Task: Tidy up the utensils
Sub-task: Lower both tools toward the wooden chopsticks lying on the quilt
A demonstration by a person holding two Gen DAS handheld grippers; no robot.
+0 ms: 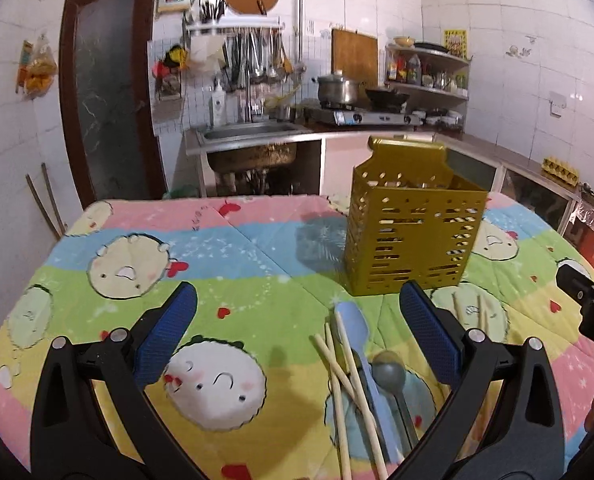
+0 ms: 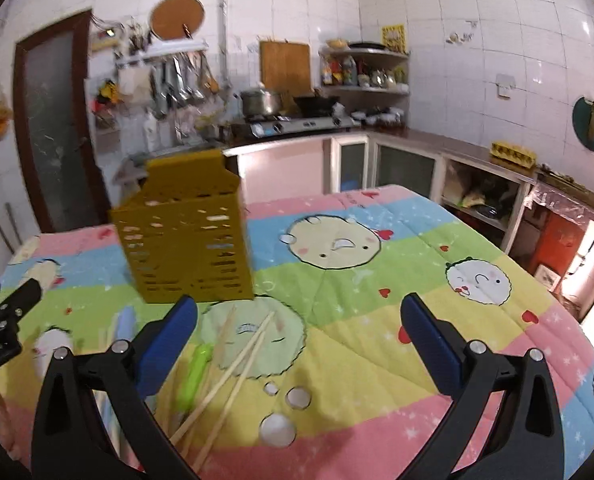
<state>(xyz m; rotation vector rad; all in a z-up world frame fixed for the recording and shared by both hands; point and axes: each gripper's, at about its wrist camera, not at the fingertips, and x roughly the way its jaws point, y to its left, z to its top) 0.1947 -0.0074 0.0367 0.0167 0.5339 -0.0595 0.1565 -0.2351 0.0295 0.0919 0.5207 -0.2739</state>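
A gold perforated utensil holder point(image 1: 413, 236) point(image 2: 189, 236) stands upright on a table under a pastel cartoon cloth point(image 1: 233, 248) point(image 2: 377, 280). In the left wrist view, wooden chopsticks point(image 1: 343, 376), a light blue spoon point(image 1: 355, 332) and a grey spoon point(image 1: 389, 374) lie between my left gripper's point(image 1: 299, 308) wide-apart blue pads; it is open and empty. The right gripper point(image 2: 299, 312) is open too, with chopsticks point(image 2: 237, 364) and a green utensil point(image 2: 195, 372) beside its left finger point(image 2: 169, 344). Two more chopsticks point(image 1: 469, 312) lie in front of the holder.
The other gripper's black body shows at the right edge point(image 1: 589, 304) of the left wrist view and at the left edge point(image 2: 1, 328) of the right wrist view. Behind the table are a sink point(image 1: 253, 132), a stove with pots point(image 1: 361, 112) and cabinets point(image 2: 377, 164).
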